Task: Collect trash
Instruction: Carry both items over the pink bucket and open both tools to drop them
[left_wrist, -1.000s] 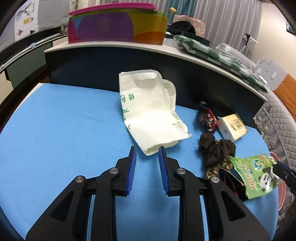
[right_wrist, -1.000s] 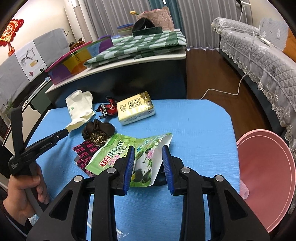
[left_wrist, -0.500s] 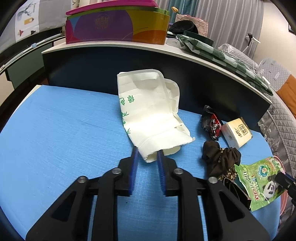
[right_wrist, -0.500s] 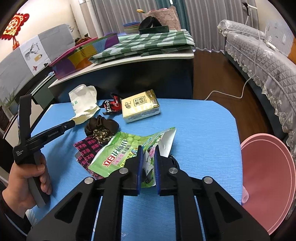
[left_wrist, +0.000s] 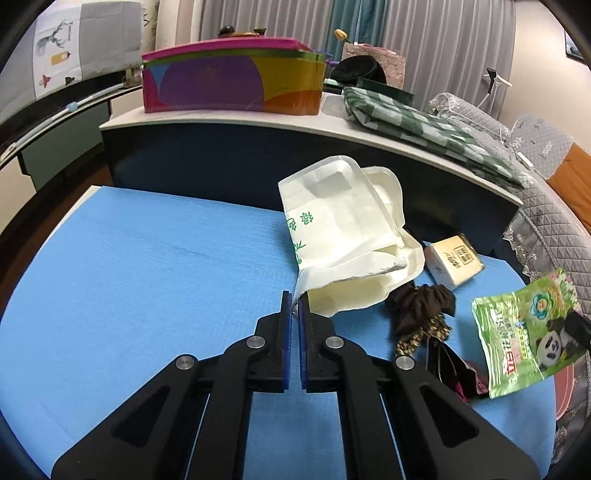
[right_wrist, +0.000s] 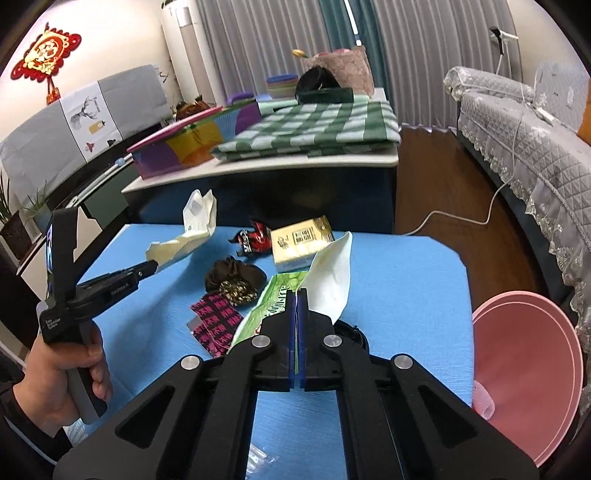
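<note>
Left tongs (left_wrist: 294, 300) pinching cream bag (left_wrist: 347, 236), right tongs (right_wrist: 297, 295) clamping green wrapper (right_wrist: 269, 306)

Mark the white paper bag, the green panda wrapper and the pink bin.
white paper bag (left_wrist: 343, 221), left wrist view, its flat printed face.
green panda wrapper (left_wrist: 532, 332), left wrist view, printed front.
pink bin (right_wrist: 524, 369), right wrist view, inner surface.

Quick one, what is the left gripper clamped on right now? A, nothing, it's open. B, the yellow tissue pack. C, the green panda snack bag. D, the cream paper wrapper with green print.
D: the left gripper has its jaws shut on a lower corner of the cream paper wrapper, which hangs lifted off the blue table; the right gripper holds the green snack bag.
</note>
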